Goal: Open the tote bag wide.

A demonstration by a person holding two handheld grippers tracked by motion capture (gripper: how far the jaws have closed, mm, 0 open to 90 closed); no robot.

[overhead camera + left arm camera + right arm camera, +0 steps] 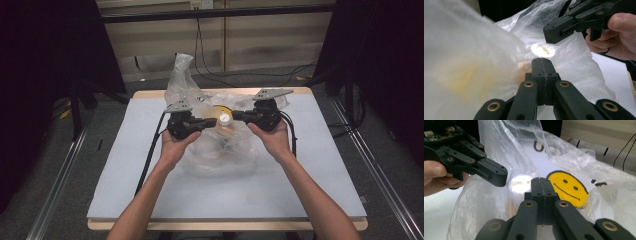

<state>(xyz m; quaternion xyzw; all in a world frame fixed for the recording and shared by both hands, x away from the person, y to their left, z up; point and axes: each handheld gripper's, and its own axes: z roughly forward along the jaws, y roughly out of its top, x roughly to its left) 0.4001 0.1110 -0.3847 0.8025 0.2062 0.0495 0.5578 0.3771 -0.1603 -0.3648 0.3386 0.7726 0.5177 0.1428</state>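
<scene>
Clear plastic bag (pixel 215 145) printed with a yellow smiley face (pixel 567 187) lies mid-table (pixel 310 170); its lettering is unreadable. Left gripper (pixel 212 121) and right gripper (pixel 236 116), jaws closed and empty, point inward from opposite sides above the bag.

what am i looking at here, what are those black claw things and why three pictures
A person sits at a table holding a black two-jaw gripper in each hand: the left gripper and the right gripper. The high view looks down from above. The other two pictures come from cameras riding on each gripper, looking along its jaws. On the table lies a clear plastic bag printed with a yellow smiley face, with a white cap showing between the gripper tips. Both grippers are shut and hold nothing.
</scene>
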